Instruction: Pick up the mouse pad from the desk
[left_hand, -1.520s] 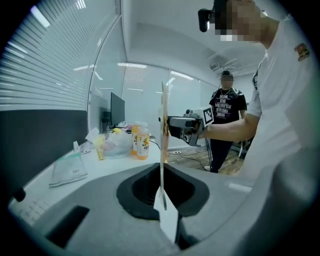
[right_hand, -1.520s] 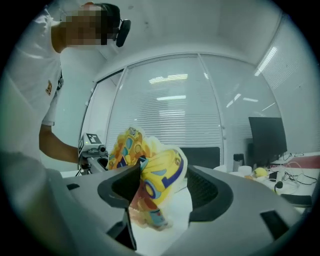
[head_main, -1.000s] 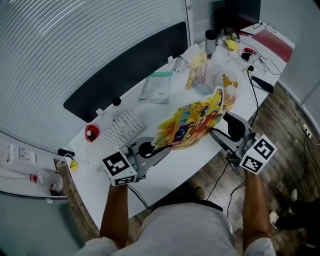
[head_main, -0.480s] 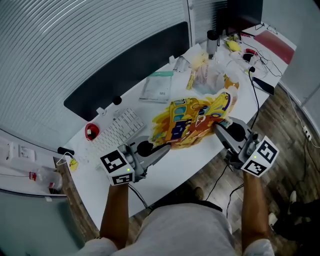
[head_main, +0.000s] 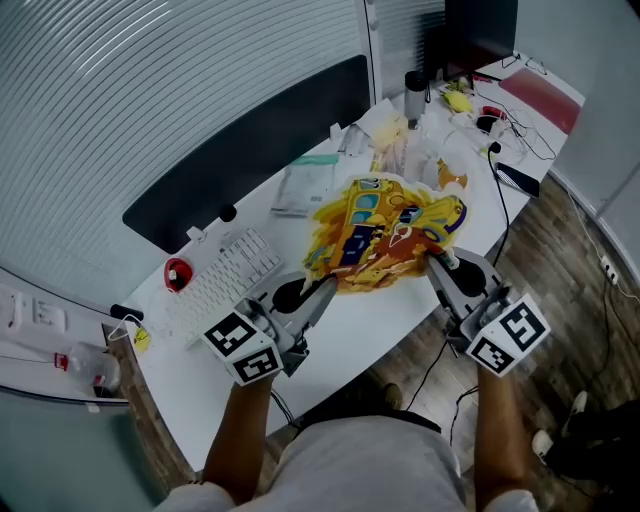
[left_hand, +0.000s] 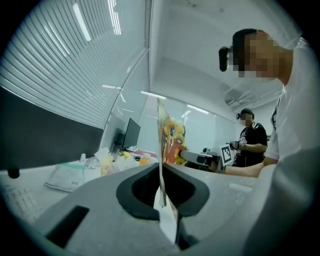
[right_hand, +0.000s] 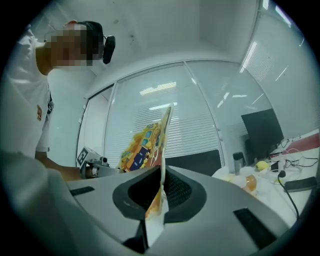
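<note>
We hold the pad (head_main: 385, 232) between both grippers over the bench (head_main: 372, 320) | left gripper (head_main: 322, 292) pinches its left edge | right gripper (head_main: 438, 264), jaws just closed, pinches its right edge | keyboard (head_main: 222, 275) lies beside the left gripper.

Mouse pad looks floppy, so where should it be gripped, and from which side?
Grip the mouse pad by opposite edges, level from each end: a thin limp sheet. The left gripper pinches one end; the right gripper has just closed on the other.
</note>
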